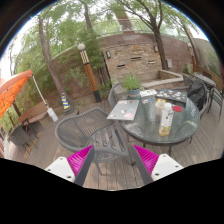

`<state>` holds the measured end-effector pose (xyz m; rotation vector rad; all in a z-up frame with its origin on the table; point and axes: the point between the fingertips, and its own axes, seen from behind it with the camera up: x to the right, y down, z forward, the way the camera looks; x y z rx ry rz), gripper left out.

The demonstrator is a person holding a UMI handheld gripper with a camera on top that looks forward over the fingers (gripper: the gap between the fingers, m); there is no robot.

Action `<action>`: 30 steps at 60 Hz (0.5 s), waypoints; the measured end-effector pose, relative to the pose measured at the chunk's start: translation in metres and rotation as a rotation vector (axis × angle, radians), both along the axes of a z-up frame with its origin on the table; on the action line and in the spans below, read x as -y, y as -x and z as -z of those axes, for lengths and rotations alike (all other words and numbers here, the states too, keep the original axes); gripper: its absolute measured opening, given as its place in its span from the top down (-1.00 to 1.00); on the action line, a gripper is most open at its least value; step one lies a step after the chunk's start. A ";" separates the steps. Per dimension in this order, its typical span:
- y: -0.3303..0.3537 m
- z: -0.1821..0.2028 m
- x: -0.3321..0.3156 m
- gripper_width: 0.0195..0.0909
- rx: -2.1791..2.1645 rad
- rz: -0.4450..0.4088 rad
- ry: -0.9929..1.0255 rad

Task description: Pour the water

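Down at the near edge the gripper [113,160] hangs in the air with its 2 fingers spread wide, pink pads [80,161] facing each other and nothing between them. Just beyond the fingers sits a dark metal mesh chair [82,130] on the wooden deck [45,148]. Ahead and to the right stands the round glass surface [150,128], and on it a clear bottle [166,117] with a yellowish label stands upright, well apart from the fingers. Papers [124,110] lie beside it. Farther back there's a potted plant [131,84], a stone wall [135,55] and trees [60,30].
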<state>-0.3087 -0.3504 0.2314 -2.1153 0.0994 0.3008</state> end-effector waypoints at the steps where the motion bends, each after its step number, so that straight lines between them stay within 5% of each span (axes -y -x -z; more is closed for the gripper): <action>1: 0.014 0.003 0.000 -0.78 0.009 0.010 -0.009; 30: -0.006 0.035 -0.021 -0.76 0.055 0.134 -0.040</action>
